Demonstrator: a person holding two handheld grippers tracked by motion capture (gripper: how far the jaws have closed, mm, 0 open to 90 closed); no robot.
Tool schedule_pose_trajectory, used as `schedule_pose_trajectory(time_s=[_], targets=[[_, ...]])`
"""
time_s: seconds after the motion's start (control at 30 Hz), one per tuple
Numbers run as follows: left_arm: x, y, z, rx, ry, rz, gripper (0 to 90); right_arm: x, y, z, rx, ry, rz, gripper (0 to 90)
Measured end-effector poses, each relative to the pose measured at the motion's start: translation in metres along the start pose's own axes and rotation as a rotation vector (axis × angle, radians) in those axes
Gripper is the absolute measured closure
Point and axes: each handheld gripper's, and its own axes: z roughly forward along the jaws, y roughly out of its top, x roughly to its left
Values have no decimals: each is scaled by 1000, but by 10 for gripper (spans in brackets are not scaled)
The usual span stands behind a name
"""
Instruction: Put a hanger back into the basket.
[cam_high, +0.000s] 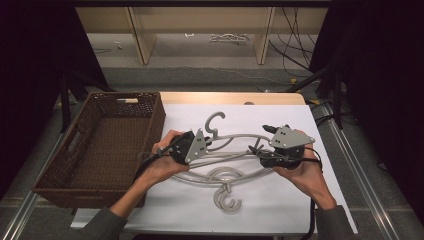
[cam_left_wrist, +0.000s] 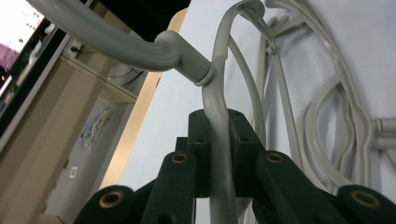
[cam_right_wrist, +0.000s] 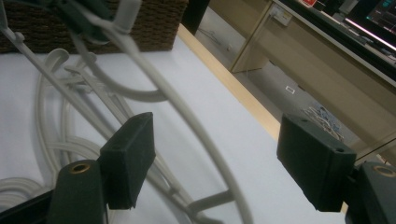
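My left gripper (cam_left_wrist: 219, 154) is clamped on the thin bar of a grey plastic hanger (cam_high: 235, 137), raised above the white table (cam_high: 280, 205). My right gripper (cam_right_wrist: 219, 163) stands wide, gripping nothing. Hanger: light, stiff, probably slick; grip near the hook.

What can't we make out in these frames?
- How many hangers lie in the pile: high view, they overlap, and both grippers cover the middle.
- Left gripper fingers and the grip on the lifted hanger: high view, its grey plate hides them; the left gripper view shows them shut on it.
- Lifted hanger's hook: left gripper view, cut off by the top edge.
- Small item at the basket far wall: high view, too small.
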Motion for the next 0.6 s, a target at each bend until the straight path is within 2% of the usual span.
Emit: schedule_pose_trajectory(time_s=[0.07, 0.1, 0.13, 0.17, 0.4, 0.47, 0.6], targets=[[5, 0, -1, -6, -9, -61, 817, 4, 0, -2, -1, 9, 1, 286], [8, 0, -1, -4, -14, -79, 817, 6, -1, -2, 1, 15, -1, 286], [12, 0, -1, 3, -27, -133, 817, 9, -2, -2, 4, 18, -3, 285], [14, 0, -2, 10, -32, -151, 817, 11, -3, -3, 10, 24, -1, 286], [28, 3, -10, 17, -36, -233, 817, 24, -11, -1, 25, 54, -4, 286], [36, 5, -18, 13, -37, -279, 817, 27, -13, -1, 28, 56, 0, 286], [45, 6, -27, 6, -29, -297, 817, 32, -17, 0, 24, 60, 4, 286]])
